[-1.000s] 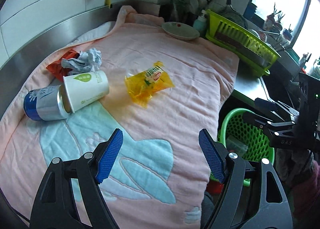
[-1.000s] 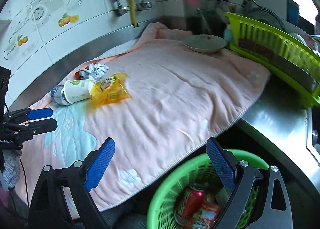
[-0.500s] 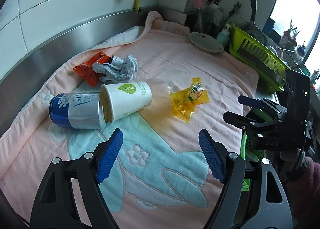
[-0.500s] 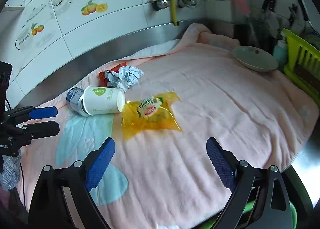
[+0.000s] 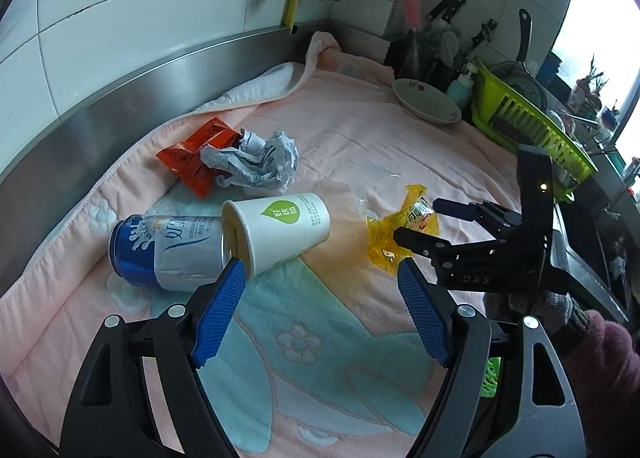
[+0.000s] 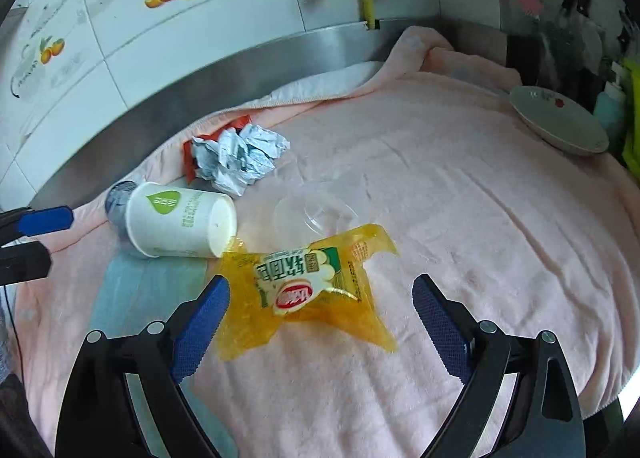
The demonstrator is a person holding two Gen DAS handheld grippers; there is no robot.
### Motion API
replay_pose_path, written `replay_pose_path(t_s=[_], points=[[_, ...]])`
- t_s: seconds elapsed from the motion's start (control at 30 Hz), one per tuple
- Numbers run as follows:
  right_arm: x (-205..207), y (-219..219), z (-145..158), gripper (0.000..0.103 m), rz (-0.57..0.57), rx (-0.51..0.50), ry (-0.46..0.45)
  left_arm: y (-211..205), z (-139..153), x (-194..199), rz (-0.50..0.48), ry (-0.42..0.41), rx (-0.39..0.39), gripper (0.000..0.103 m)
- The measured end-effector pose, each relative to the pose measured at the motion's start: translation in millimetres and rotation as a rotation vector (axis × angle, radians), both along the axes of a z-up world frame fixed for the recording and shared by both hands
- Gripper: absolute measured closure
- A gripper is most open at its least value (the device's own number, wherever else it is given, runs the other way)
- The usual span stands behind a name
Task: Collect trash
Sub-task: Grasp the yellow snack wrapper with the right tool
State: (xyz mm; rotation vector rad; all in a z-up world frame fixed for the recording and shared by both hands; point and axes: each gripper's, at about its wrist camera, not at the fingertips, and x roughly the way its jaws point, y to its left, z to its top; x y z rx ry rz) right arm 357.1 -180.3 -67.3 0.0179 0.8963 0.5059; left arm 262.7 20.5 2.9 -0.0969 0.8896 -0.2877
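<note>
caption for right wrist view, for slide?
Open right gripper poised over yellow wrapper on pink towel, beside tipped paper cup.

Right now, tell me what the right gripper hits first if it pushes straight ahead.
The yellow wrapper lies directly ahead of the open right gripper, so likely that first, flat on the pink towel; depth is uncertain.

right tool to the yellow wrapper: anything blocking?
Nothing visible. The right tool is open with the yellow wrapper lying flat on the towel between its fingers. The paper cup touches only the wrapper's far left corner, outside the gap.
</note>
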Motion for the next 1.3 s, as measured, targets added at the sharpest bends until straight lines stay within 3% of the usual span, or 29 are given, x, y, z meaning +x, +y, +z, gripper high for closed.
replay_pose_path(t_s=[0.13, 0.23, 0.63, 0.9, 1.03, 1.3], points=[[9, 5, -14, 0.014, 0.012, 0.003, 0.035, -3, 0, 9, 0.003, -0.001, -0.006, 0.026], [10, 5, -19, 0.023, 0.019, 0.020, 0.045, -6, -2, 18, 0.010, 0.004, -0.006, 0.026], [12, 4, -21, 0.024, 0.019, 0.117, 0.062, -23, -5, 39, 0.017, 0.013, -0.016, 0.026], [15, -9, -24, 0.048, -0.016, 0.231, 0.104, -26, -9, 44, 0.025, 0.023, -0.024, 0.026], [9, -11, -21, 0.054, -0.027, 0.231, 0.093, -29, -11, 48, 0.026, 0.030, -0.022, 0.026], [-23, -35, -8, 0.056, -0.035, 0.266, 0.070, -46, -14, 61, 0.030, 0.046, -0.038, 0.026]])
